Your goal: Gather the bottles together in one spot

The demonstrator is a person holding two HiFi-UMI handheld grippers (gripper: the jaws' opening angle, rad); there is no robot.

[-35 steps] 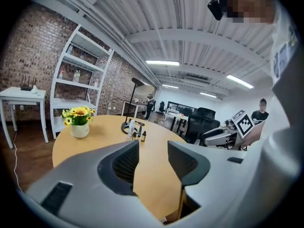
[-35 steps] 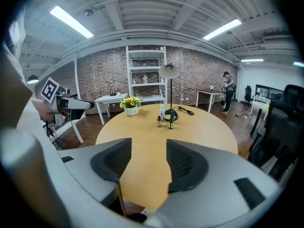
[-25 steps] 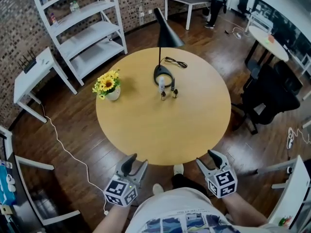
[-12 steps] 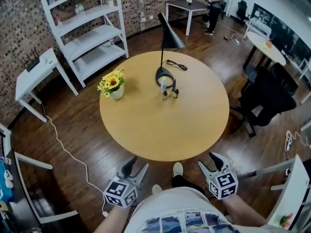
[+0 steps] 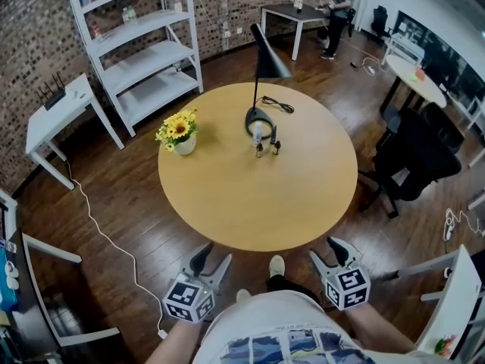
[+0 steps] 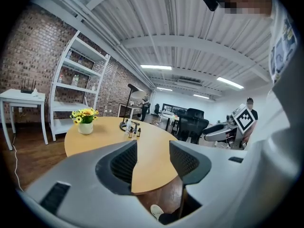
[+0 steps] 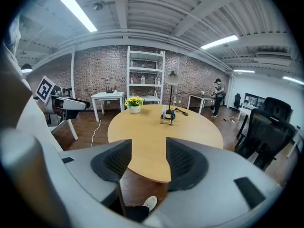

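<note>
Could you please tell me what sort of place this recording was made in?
Probably a loft-style office: a brick wall, a white shelving unit, a black office chair and a round table with a desk lamp.

Near half of the round worktop (image 5: 250,207) is totally bare, so coming in from the near edge is a straight shot over open wood. Clutter only starts toward the far side: the bottles (image 5: 259,149) bunch right in front of the black lamp (image 5: 270,59), whose stem and shade rise over them, so room from above looks tight. Its cord (image 5: 279,103) loops behind. The flower pot (image 5: 183,144) sits well off left, with a wide gap between. A black office chair (image 5: 417,154) stands near the right rim.
</note>
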